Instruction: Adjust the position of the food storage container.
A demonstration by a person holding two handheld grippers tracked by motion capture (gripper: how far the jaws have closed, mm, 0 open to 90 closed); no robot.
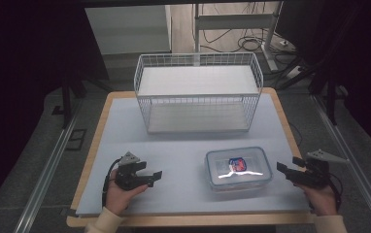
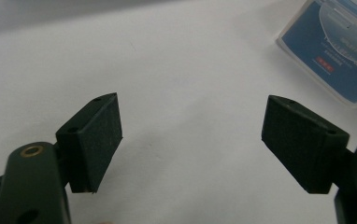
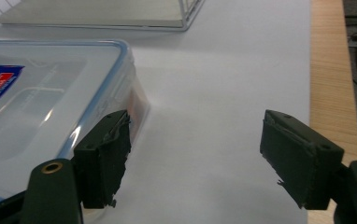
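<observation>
Your left tongs (image 1: 155,177) rest low over the worktop (image 1: 183,141) at about 7 o'clock, jaws spread wide with nothing between them; in the left gripper view the pads (image 2: 97,140) frame bare white surface, with a corner of the container (image 2: 338,51) at 1 o'clock. Your right tongs (image 1: 286,168) sit at 4 o'clock, just beside the container's right end, likewise wide open and empty; the left pad (image 3: 109,156) stands close against the container's wall. The clear lidded container (image 1: 238,168), blue-rimmed and labelled, lies flat between your two tongs. A white wire basket (image 1: 198,92) stands at 12 o'clock, well apart.
</observation>
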